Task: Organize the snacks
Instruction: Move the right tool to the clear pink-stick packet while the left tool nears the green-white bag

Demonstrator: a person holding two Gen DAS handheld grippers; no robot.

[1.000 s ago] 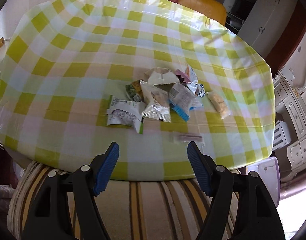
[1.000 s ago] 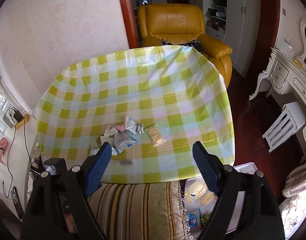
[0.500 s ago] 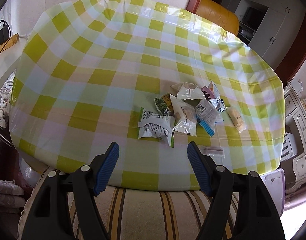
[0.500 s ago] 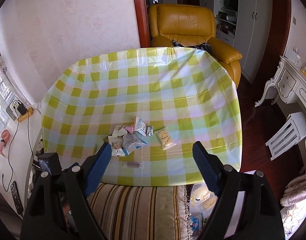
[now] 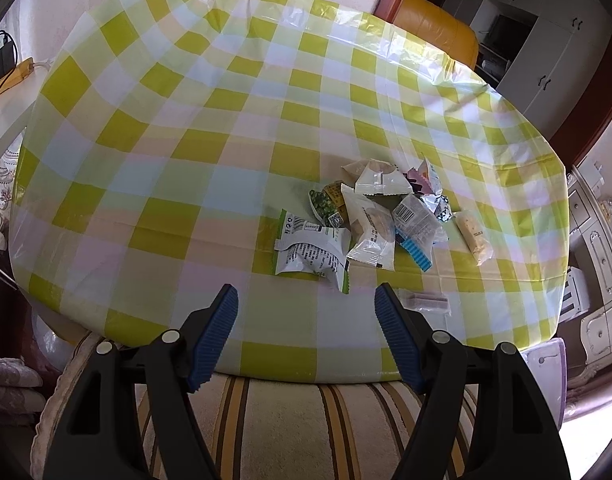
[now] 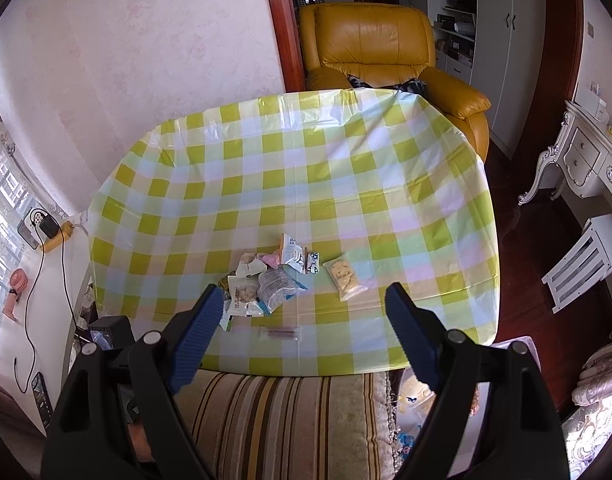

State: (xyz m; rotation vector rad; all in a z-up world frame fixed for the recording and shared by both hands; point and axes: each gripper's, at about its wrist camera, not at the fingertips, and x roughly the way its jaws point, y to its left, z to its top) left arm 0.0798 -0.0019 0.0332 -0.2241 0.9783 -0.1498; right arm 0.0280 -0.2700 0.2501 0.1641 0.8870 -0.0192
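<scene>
A heap of small snack packets (image 5: pixel 375 208) lies on the green-and-white checked table (image 5: pixel 186 120), near its front right. A white-and-green packet (image 5: pixel 311 252) is nearest. A clear cracker bag (image 5: pixel 473 236) lies apart to the right, and a thin brown bar (image 5: pixel 425 303) lies by the front edge. My left gripper (image 5: pixel 306 316) is open and empty, just short of the heap. In the right wrist view the heap (image 6: pixel 272 280), cracker bag (image 6: pixel 343 276) and bar (image 6: pixel 280 334) show below my right gripper (image 6: pixel 302 320), which is open, empty and high above the table (image 6: pixel 345 184).
A striped cushion (image 6: pixel 274 420) sits at the table's front edge. A yellow leather armchair (image 6: pixel 381 48) stands behind the table. A box with more packets (image 6: pixel 413 400) sits on the floor at the front right. A white dresser (image 6: pixel 585 160) and small step stool (image 6: pixel 581 260) stand to the right.
My left gripper has swung left and closer, so the heap now sits right of centre. My right gripper has risen and drawn back a little. Both stay open.
</scene>
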